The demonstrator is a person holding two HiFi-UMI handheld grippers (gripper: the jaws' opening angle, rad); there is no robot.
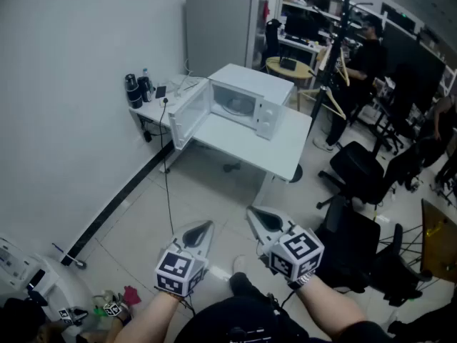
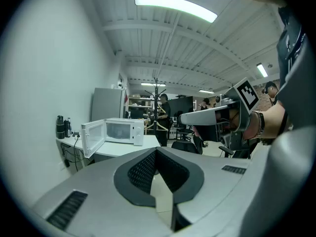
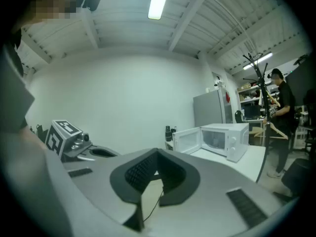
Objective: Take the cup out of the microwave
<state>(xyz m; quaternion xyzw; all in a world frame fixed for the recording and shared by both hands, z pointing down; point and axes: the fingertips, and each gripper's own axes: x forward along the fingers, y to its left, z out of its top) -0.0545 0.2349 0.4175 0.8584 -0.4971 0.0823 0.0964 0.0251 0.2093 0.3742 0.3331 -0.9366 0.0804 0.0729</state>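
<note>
Black bottles [image 1: 137, 90] stand at the left end of the desk [image 1: 285, 156]. Beside them the white microwave [image 1: 253, 95] sits near the back edge with its door [image 1: 191, 111] swung open to the left. The cup is presumably inside the cavity, though I can't make it out from here. Well short of the desk, the left gripper [image 1: 206, 226] and right gripper [image 1: 252, 212] are held side by side, jaws clenched on nothing. This looks like the approach: next, step closer, part one pair of jaws and reach inside.
</note>
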